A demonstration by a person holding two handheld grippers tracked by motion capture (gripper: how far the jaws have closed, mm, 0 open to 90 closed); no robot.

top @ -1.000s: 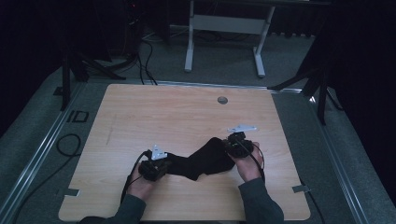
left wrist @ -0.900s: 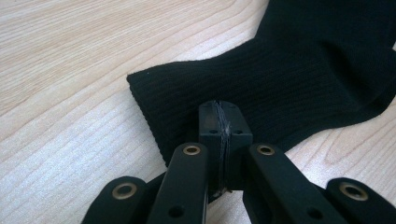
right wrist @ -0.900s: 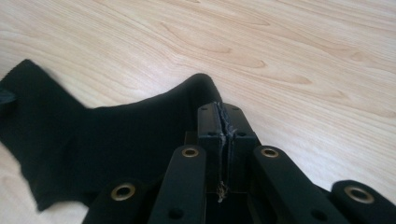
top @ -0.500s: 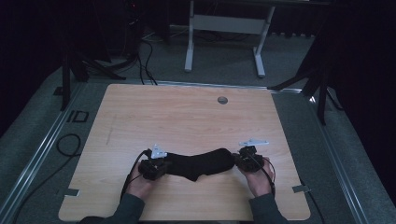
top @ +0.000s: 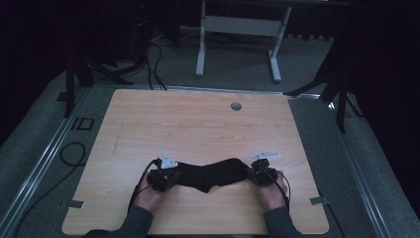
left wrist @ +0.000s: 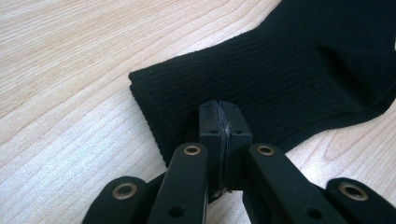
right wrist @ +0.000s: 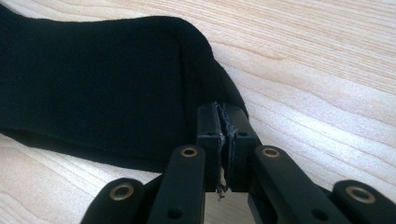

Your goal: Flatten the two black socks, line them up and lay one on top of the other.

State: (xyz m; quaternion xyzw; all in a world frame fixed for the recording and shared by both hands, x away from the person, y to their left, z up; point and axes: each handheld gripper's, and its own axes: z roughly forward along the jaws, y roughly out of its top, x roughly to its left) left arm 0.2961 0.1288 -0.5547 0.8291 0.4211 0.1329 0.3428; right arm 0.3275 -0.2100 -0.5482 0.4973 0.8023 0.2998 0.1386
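Observation:
A black sock (top: 213, 174) lies stretched left to right on the wooden table (top: 198, 129), near its front edge. My left gripper (top: 173, 177) is shut on the sock's ribbed cuff (left wrist: 187, 93); in the left gripper view the jaws of this gripper (left wrist: 219, 109) are pressed together over the cuff's edge. My right gripper (top: 251, 175) is shut on the opposite, rounded toe end (right wrist: 205, 60); its jaws also meet tightly at the gripper's tip (right wrist: 219, 112), over the fabric's rim. A hand holds each gripper from below.
A small round grommet (top: 236, 106) sits in the table's far middle. Grey tape tabs mark the front corners (top: 74, 204) (top: 319, 201). A cable (top: 69, 153) loops on the floor at left, and a white desk frame (top: 237, 29) stands behind the table.
My right gripper has drawn the sock's toe end rightward and toward the front edge, pulling the sock out straighter and flatter. The left gripper has hardly moved.

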